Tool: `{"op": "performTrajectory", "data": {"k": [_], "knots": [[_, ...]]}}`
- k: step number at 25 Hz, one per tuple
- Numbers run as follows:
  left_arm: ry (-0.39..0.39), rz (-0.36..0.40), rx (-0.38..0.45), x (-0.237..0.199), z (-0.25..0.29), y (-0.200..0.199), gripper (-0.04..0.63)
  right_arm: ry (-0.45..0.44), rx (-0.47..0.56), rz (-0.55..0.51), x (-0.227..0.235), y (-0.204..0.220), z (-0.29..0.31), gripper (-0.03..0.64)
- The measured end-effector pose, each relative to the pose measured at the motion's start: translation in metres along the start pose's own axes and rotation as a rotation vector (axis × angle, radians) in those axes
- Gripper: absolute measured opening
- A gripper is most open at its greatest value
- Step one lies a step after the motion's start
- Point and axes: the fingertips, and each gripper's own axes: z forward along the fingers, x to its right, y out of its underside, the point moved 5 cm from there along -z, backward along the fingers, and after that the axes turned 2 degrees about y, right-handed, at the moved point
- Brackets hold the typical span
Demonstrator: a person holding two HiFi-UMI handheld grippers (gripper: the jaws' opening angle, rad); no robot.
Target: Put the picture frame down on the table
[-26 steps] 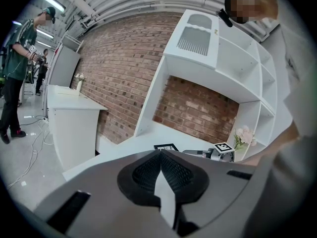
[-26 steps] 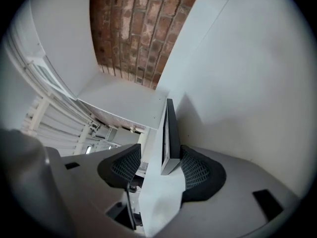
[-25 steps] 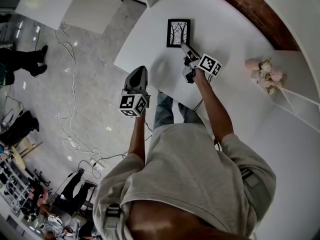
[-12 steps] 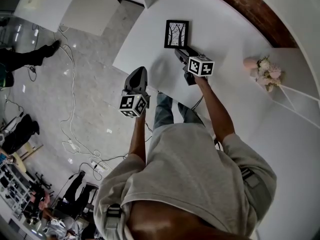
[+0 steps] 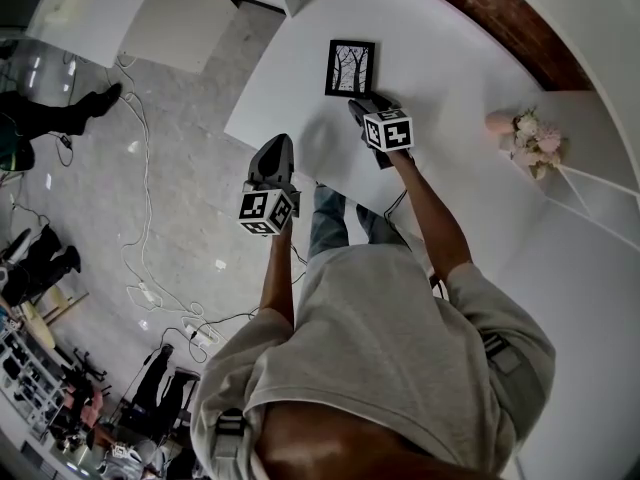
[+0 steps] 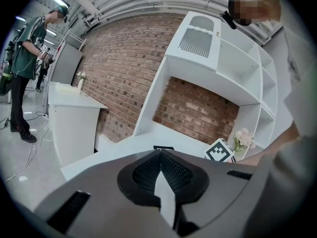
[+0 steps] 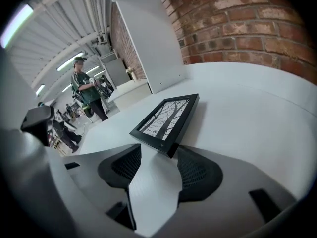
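The black picture frame point(image 5: 351, 68) with a tree print lies flat on the white table point(image 5: 440, 58), near its far left corner. My right gripper point(image 5: 358, 107) sits just short of the frame's near edge, open, with nothing between its pads. In the right gripper view the frame point(image 7: 166, 118) has its near corner right ahead of the right gripper point(image 7: 158, 158), apart from both pads. My left gripper point(image 5: 277, 144) hovers off the table's left edge, shut and empty. In the left gripper view the left gripper point(image 6: 161, 155) points at the frame point(image 6: 163, 147), far off.
A pink flower bunch point(image 5: 530, 138) stands at the table's right, by a white shelf unit point(image 5: 590, 198). A brick wall point(image 5: 500, 18) runs behind. Cables point(image 5: 140, 198) trail over the floor on the left, where people point(image 5: 50, 118) stand. The table edge point(image 5: 262, 140) passes under my left gripper.
My right gripper has drawn back a little from the frame's near edge and turned; the frame stays flat on the table. The left gripper has not moved.
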Motion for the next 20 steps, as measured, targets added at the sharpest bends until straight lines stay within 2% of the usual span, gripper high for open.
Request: {"op": "performTrajectory", "data": {"k": [4,9,16,20], "knots": [[-0.002,-0.005,0.002,0.0002,0.0007,0.0014,0.017,0.042,-0.024,-0.060,0.0025,0.0018,0.0014,0.202],[-0.005,-0.012,0.005,-0.0001,-0.0001,0.0014,0.017,0.083,-0.060,-0.118,0.0030,0.0019,0.0034,0.175],[-0.003,-0.009,0.008,0.0022,0.0009,-0.0002,0.017,0.143,-0.116,-0.230,-0.0012,0.0014,0.0044,0.160],[-0.007,-0.008,0.010,0.0034,0.0007,-0.0009,0.017,0.180,-0.125,-0.265,-0.0016,0.0004,0.0029,0.184]]}}
